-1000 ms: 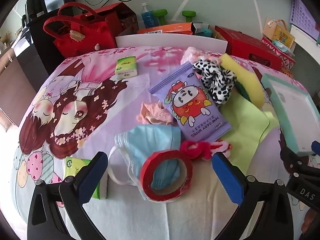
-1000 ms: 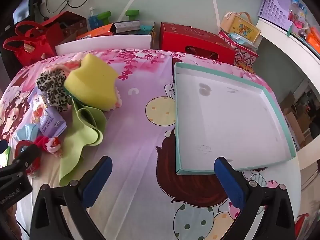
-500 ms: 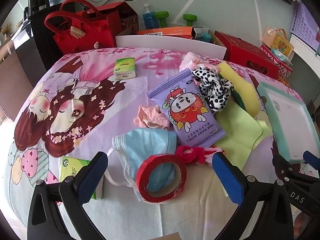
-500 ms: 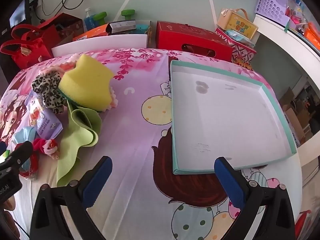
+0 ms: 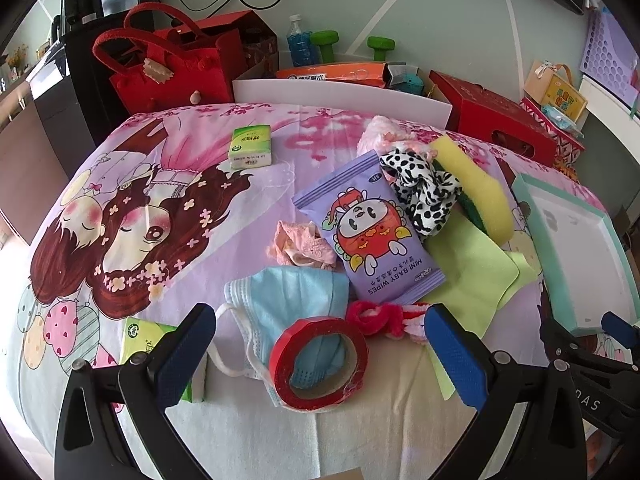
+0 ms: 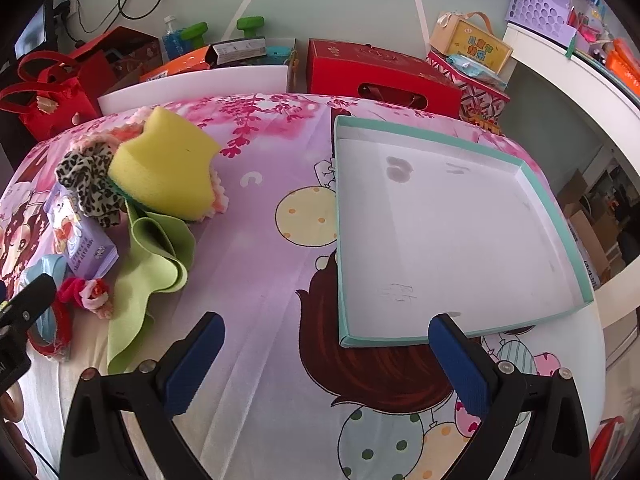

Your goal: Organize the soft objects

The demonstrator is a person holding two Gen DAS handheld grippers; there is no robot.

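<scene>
The roll of red tape [image 5: 318, 360] covers part of the blue face mask [image 5: 286, 294]. The left fingertip hides much of one green tissue pack [image 5: 138, 338] (label mostly unreadable).

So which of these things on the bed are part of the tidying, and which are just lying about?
Belongs to the job:
yellow foam sponge
black-and-white spotted fabric scrunchie
folded light-green cloth
blue pleated face mask
teal-rimmed white cardboard tray

Probably just lying about:
red tape roll
red felt handbag
green dumbbells
</scene>
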